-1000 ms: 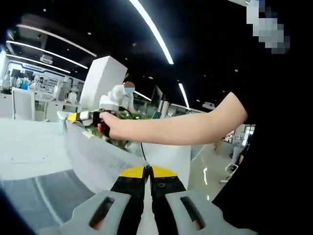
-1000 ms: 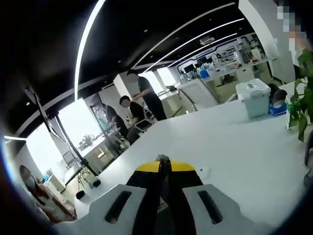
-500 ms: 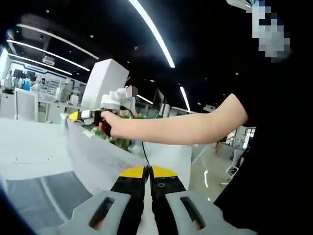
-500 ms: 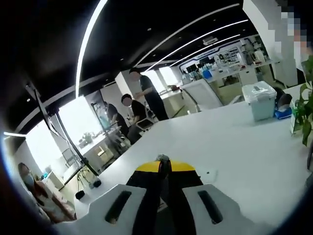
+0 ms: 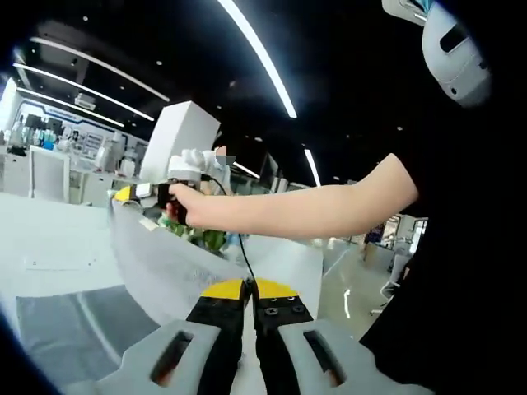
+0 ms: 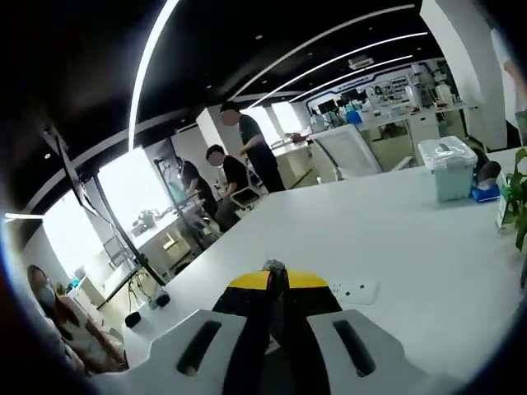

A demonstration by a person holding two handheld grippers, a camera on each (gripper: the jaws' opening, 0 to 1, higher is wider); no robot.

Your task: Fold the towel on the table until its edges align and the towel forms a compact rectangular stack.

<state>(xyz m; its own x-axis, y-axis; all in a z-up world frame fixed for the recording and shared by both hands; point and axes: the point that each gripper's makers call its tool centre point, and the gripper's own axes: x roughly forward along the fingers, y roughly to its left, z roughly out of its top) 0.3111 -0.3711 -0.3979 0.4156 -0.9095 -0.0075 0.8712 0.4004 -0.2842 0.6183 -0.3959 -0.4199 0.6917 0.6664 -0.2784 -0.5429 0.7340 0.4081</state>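
A pale grey towel point(image 5: 165, 263) hangs stretched in the air between both grippers. In the left gripper view my left gripper point(image 5: 249, 290) is shut on the towel's near corner. A hand holds my right gripper point(image 5: 125, 196) further out at the left, pinching the far corner of the same top edge. In the right gripper view my right gripper point(image 6: 274, 276) is shut, and a small grey bit of towel point(image 6: 272, 266) pokes out at its tips. The towel's lower part drops out of sight below the jaws.
A large white table point(image 6: 395, 247) spreads ahead, with a lidded plastic box point(image 6: 449, 169) and a green plant point(image 6: 519, 210) at its far right. A grey sheet point(image 5: 66, 329) lies on the table point(image 5: 49, 239) at lower left. Several people stand at desks behind.
Both views have shifted slightly with the hands. The towel stays stretched between the two shut grippers, and neither hold has changed.
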